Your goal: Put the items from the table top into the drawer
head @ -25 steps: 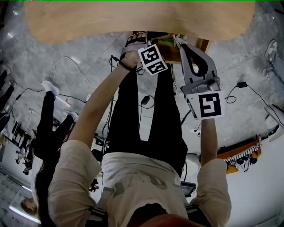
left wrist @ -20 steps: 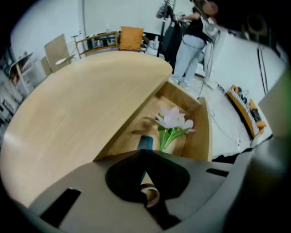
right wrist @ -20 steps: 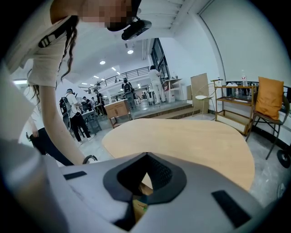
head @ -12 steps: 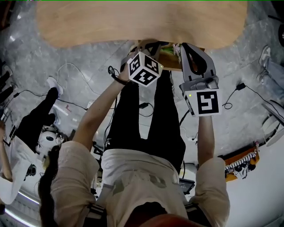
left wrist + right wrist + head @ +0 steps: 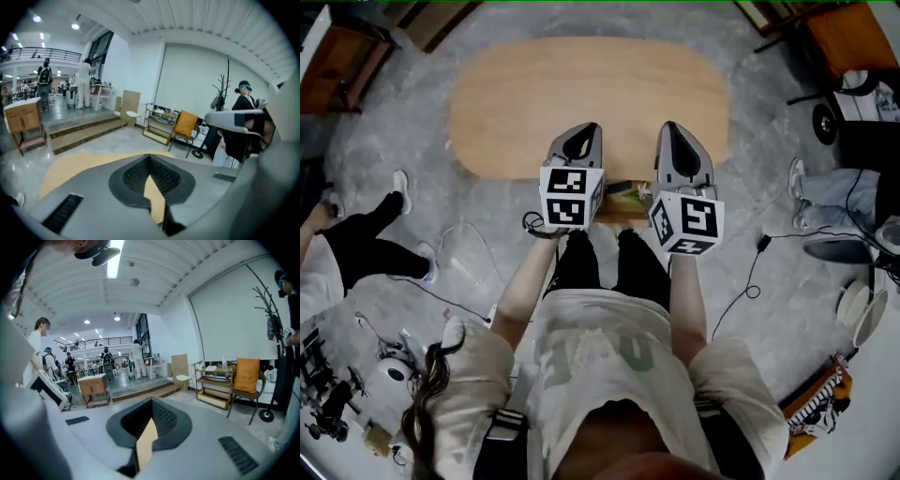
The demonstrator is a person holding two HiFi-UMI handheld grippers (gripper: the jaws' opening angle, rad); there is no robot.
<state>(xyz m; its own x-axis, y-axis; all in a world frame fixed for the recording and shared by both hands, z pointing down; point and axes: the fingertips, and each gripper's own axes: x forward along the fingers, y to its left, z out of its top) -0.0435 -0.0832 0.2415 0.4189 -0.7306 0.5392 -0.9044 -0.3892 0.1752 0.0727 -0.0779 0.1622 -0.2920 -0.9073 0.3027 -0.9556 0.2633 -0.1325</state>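
The oval wooden table top [image 5: 581, 84] lies bare in the head view, with no loose items on it. Both grippers hang side by side above its near edge and point away from me. My left gripper [image 5: 581, 133] is shut with nothing between its jaws; in the left gripper view [image 5: 150, 158] its tips meet over the table's wood. My right gripper [image 5: 673, 129] looks the same [image 5: 151, 401], shut and empty. Between the two marker cubes, a sliver of the drawer [image 5: 614, 214] shows under the table edge, with something green [image 5: 622, 187] in it.
A person's legs in black [image 5: 366, 253] stand on the floor at the left, and another person sits at the right [image 5: 839, 192]. Cables [image 5: 750, 272] trail across the grey floor. Wooden furniture [image 5: 337, 56] stands at the far left, an orange chair [image 5: 186, 123] and a shelf beyond the table.
Both grippers have risen from the drawer below the table edge to above the table top. The left one has rolled, and the head view now takes in the whole table.
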